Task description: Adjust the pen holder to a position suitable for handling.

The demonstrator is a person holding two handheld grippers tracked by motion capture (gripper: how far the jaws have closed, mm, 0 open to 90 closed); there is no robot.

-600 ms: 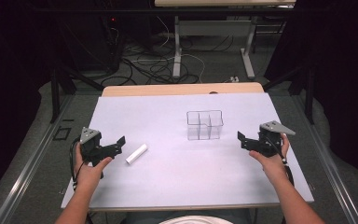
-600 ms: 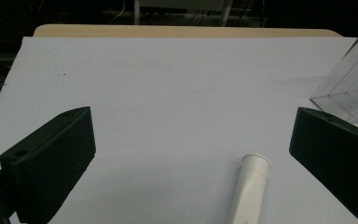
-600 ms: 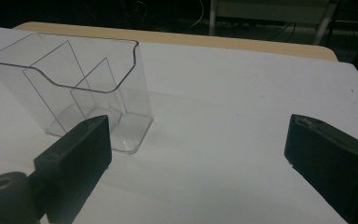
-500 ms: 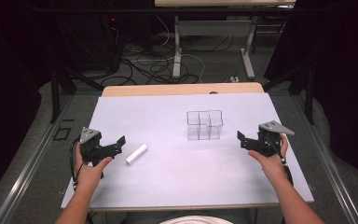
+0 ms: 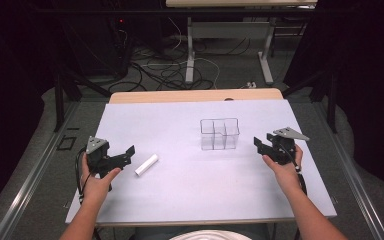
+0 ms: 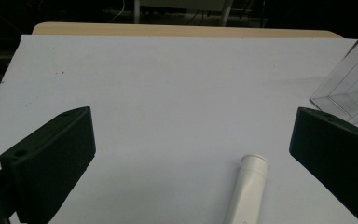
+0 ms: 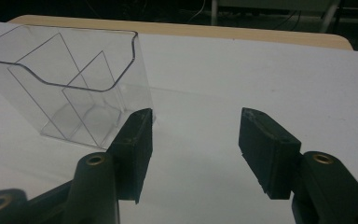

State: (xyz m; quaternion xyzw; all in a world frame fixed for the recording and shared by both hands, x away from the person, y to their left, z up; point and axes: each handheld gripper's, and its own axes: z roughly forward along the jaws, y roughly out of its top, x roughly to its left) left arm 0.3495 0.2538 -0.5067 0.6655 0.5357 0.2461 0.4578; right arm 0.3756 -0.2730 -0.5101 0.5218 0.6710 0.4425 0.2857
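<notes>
A white tube (image 5: 146, 164) lies on the white table sheet (image 5: 180, 130), just right of my left gripper (image 5: 128, 153). In the left gripper view the tube (image 6: 248, 191) rests between the wide-apart jaws, nearer the right one, its flared end pointing away. That gripper (image 6: 191, 158) is open and holds nothing. A clear plastic organizer with dividers (image 5: 219, 133) stands mid-table. My right gripper (image 5: 258, 143) is open a short way to the right of it. In the right gripper view the organizer (image 7: 70, 84) stands past the left jaw; nothing sits between the jaws (image 7: 196, 140).
The wooden table edge (image 5: 195, 95) runs along the far side. Beyond it are cables (image 5: 165, 70) on the floor and metal table legs (image 5: 190, 50). A corner of the organizer (image 6: 349, 79) appears at the right of the left gripper view.
</notes>
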